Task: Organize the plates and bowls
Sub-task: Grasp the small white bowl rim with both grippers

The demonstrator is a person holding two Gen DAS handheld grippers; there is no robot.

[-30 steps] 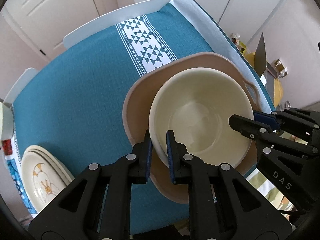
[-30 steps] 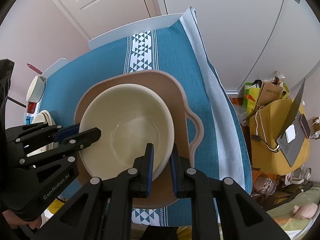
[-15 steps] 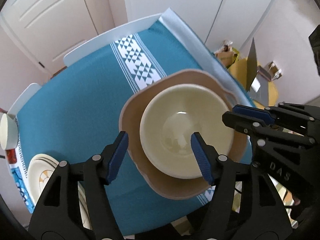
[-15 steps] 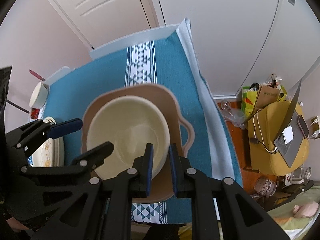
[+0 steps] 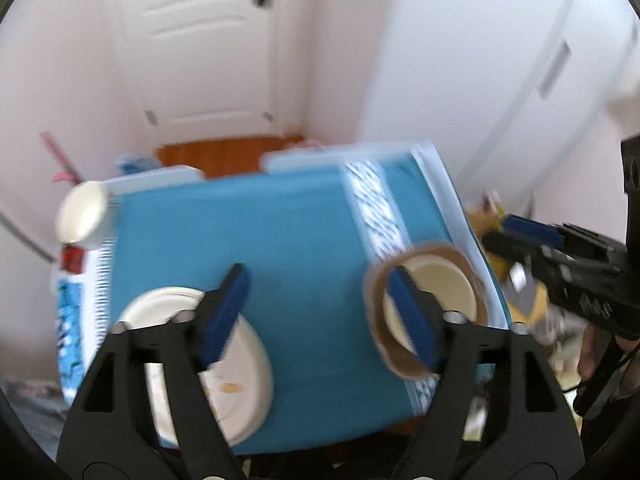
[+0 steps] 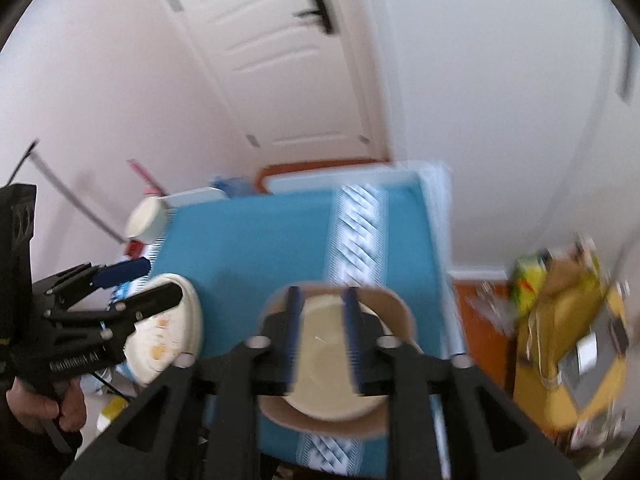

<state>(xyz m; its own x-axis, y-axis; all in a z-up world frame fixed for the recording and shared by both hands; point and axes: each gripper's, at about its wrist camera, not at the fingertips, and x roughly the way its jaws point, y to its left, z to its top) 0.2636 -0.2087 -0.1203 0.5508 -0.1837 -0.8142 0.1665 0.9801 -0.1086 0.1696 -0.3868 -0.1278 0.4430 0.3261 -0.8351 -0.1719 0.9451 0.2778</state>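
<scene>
- Our left gripper stands spread wide with nothing between its blue pads; its jaws have just been opening, and it hangs above the teal tablecloth.
- Our right gripper is parted too, jaws likewise just opened, clear of the cream bowl below it.
- That bowl sits nested in the tan handled dish near the table's right edge; the stacked cream plates lie to the left.
- Risk, as we judge it: the nested pair sits close to the edge, so a hurried swing back down could knock it off.
- A second ago both grippers pinched the bowl's rim; now both have released and lifted, and the views blur.
</scene>
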